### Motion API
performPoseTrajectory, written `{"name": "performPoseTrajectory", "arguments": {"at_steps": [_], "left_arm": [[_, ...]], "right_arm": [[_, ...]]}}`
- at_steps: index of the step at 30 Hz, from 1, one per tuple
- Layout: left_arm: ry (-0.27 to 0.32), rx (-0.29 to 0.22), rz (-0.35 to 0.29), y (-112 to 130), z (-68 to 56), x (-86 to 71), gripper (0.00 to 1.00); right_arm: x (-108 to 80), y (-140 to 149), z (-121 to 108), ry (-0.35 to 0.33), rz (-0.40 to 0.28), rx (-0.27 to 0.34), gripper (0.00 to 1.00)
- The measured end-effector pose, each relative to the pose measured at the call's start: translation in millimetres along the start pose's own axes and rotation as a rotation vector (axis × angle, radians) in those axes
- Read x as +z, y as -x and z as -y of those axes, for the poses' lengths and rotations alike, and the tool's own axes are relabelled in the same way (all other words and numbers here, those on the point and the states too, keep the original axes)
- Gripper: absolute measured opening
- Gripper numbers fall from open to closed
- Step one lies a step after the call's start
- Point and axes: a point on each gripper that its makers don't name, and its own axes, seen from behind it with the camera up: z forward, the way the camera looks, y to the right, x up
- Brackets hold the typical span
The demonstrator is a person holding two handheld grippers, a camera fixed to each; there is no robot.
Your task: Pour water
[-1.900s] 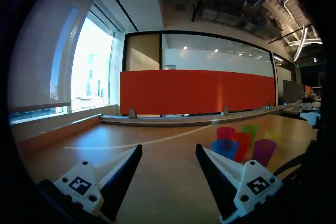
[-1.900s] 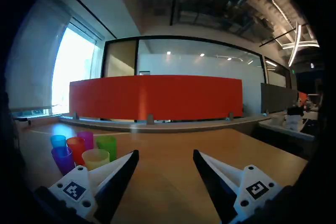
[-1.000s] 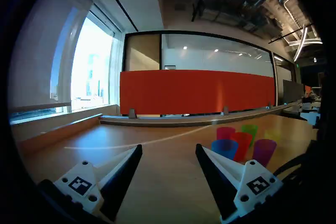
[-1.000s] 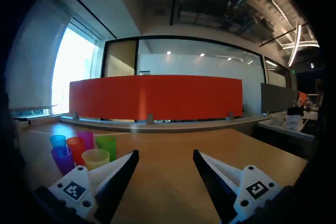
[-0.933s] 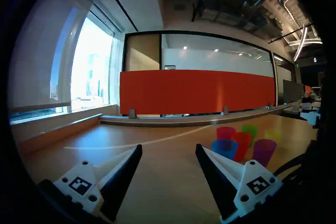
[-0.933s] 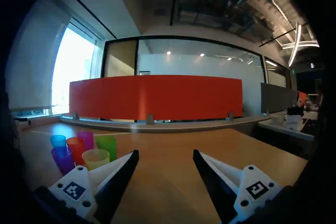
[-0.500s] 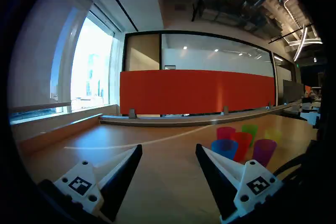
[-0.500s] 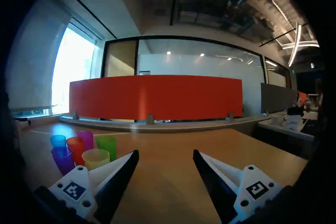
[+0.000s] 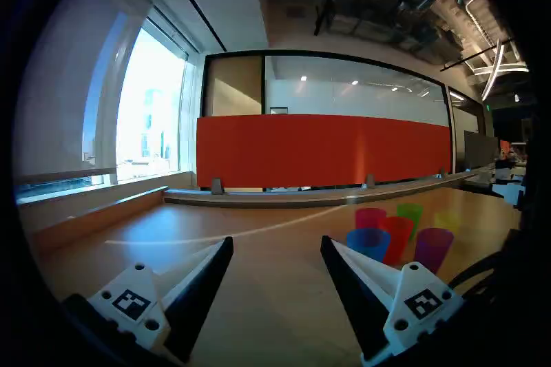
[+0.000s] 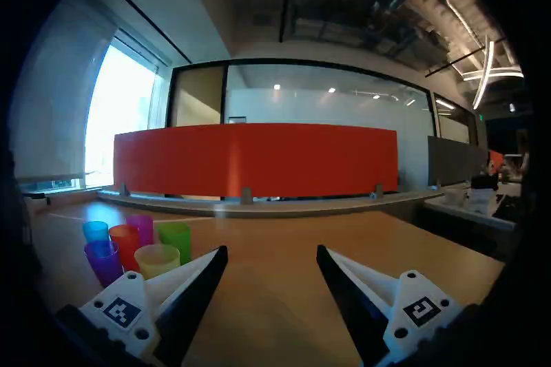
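Several coloured plastic cups stand in a cluster on the wooden table. In the left gripper view they sit to the right: a blue cup, a red cup, a purple cup, a magenta cup, a green cup and a yellow cup. In the right gripper view the same cluster is at the left, with the yellow cup nearest and the purple cup beside it. My left gripper is open and empty, low over the table. My right gripper is also open and empty.
An orange divider panel runs along the table's far edge, with a glass wall behind. A bright window and a ledge lie to the left. More desks with objects stand at the far right.
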Motion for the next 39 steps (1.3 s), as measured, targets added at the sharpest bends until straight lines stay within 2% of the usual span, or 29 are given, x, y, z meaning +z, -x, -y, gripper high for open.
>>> {"name": "performPoseTrajectory", "arguments": {"at_steps": [9,12,18,27,33,39], "left_arm": [[0.007,0.000,0.008,3.2,-1.2,-0.8,0.94],[0.013,0.009,0.022,2.8,-0.8,-1.4,0.94],[0.022,0.009,0.010,-15.5,0.0,-2.1,0.94],[0.056,0.001,-0.003,-51.0,-5.0,3.2,0.94],[0.079,0.004,-0.012,-75.7,-9.9,7.3,0.94],[0.088,0.023,-0.002,-75.8,-15.3,11.0,0.94]], "right_arm": [[0.2,1.2,10.5,-0.028,0.013,0.016,1.00],[1.6,-8.4,12.8,-0.037,0.008,0.028,1.00],[6.6,-28.3,13.4,-0.045,0.000,0.006,1.00],[10.0,-67.1,16.7,-0.066,-0.020,-0.033,1.00],[10.5,-97.4,19.1,-0.074,-0.037,-0.039,1.00],[11.4,-99.3,21.4,-0.090,-0.031,-0.038,1.00]]}}
